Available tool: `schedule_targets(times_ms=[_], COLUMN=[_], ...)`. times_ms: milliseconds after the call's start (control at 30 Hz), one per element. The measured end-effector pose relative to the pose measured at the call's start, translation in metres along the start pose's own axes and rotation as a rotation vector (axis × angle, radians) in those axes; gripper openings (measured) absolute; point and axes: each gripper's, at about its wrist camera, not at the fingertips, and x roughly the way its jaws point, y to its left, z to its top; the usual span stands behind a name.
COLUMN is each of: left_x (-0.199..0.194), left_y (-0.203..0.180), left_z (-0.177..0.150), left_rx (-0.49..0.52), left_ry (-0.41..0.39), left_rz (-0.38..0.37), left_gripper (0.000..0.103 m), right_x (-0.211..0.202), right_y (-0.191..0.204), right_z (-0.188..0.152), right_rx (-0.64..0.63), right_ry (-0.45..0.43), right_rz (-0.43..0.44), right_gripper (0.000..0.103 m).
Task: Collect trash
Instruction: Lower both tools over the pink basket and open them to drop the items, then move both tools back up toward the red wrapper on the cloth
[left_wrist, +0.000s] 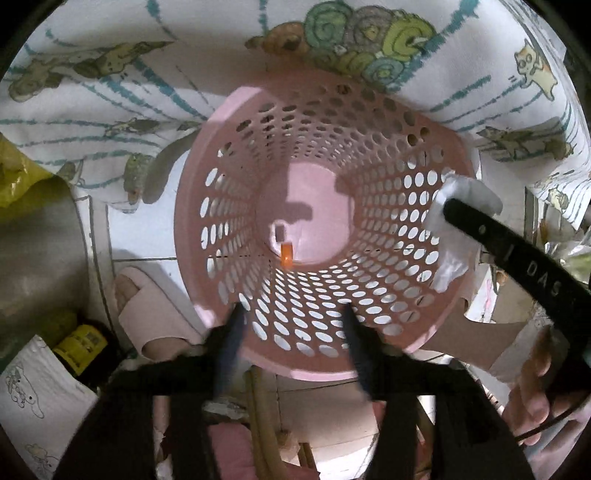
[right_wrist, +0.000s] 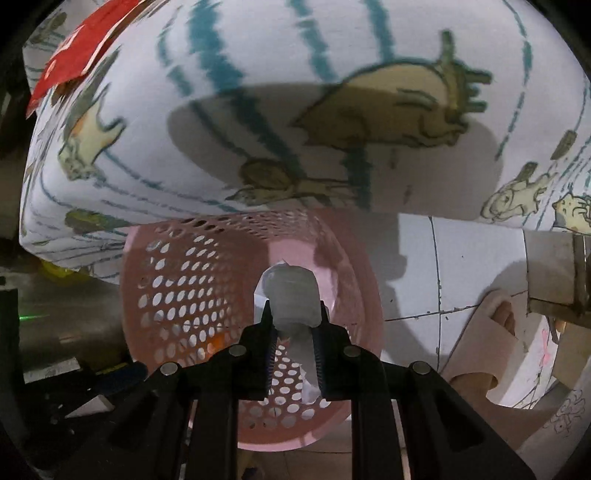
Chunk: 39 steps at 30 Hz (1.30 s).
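Clamped in my right gripper (right_wrist: 294, 325), white tissue (right_wrist: 291, 299) is hanging over the pink basket (left_wrist: 221, 122); my left gripper (left_wrist: 291, 314) is spreading empty above it. Releasing off-centre could be dropping tissue outside the basket's rim.

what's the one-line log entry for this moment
task: collect trash | left gripper: open, empty, over pink basket | right gripper: shut on white tissue, above basket | basket: small orange piece at bottom

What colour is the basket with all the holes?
Pink basket, clearest in the left wrist view.
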Motion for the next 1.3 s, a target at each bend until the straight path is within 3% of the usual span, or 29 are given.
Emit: schedule_targets(times_ms=[133,300,567,633,800,1033,1167,1300], left_x=[-0.003,-0.011,-0.044,-0.060,-0.109,-0.171,-0.193,-0.218], left_y=[-0.003,-0.003,-0.004,-0.007,-0.014,-0.013,-0.012,-0.011], left_z=[-0.001,-0.002,-0.004,-0.006,-0.014,-0.028,-0.036,-0.047], left_rx=[0.016,0.017,0.028,0.044,0.080,0.094,0.093,0.090], left_ry=[-0.008,-0.029,-0.123,-0.175,-0.328,-0.546,-0.642,-0.756], left_rz=[0.023,0.028,0.057,0.074,0.094,0.128,0.157,0.171], left_gripper=[0.067,0.067,0.067,0.067,0.067,0.077,0.078,0.090], right_x=[-0.007,-0.012,-0.052,-0.074,-0.129,-0.213,-0.247,-0.272], right_y=[-0.003,0.006,0.013,0.013,0.026,0.038,0.041,0.041], right_z=[-0.002,-0.002,-0.002,0.000,0.000,0.003,0.000,-0.001], right_rx=[0.023,0.011,0.001,0.008,-0.058,-0.153,-0.187,-0.216], right_ry=[-0.017,-0.021,-0.117,-0.182,-0.298,-0.517,-0.600,-0.660], right_rz=[0.002,0.005,-0.025,-0.062,-0.038,-0.038,-0.048,-0.043], right_gripper=[0.066,0.066,0.066,0.066,0.066,0.066,0.070,0.075])
